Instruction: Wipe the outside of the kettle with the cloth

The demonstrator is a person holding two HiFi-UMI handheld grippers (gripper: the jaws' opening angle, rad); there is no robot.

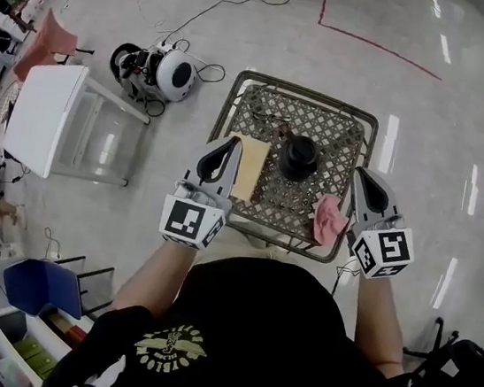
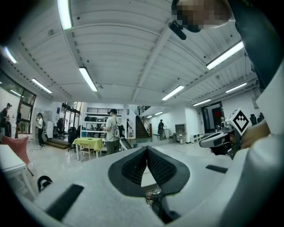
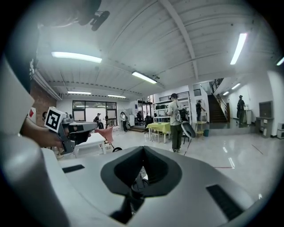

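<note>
1. Glossy grey floor [image 1: 426, 152] all round you. The metal lattice desk [image 1: 306, 88] sits dead centre below.
2. Well off the desk's left edge stands a white side table [image 1: 43, 111]. Beyond it, a round white-and-black machine [image 1: 171, 73] sits on the floor with its cables.
3. Your left gripper [image 1: 233, 142] hangs over the desk's left edge, pointing toward the far edge. In its own view the jaws meet tip to tip with nothing between them.
4. A flat tan sheet [image 1: 248, 164] lies on the desk's left half. From above, the left gripper overlaps the sheet's left side.
5. The kettle [image 1: 300, 156] is black and upright, roughly mid-desk, just right of the sheet. It is clear of both grippers.
6. The cloth [image 1: 329, 220] is pink and bunched up by the near right corner. It lies apart from the kettle and just beside your right gripper.
7. Your right gripper [image 1: 360, 172] hangs over the desk's right edge, also pointing toward the far edge. Its jaws are closed tip to tip and hold nothing. The cloth is not in them.
</note>
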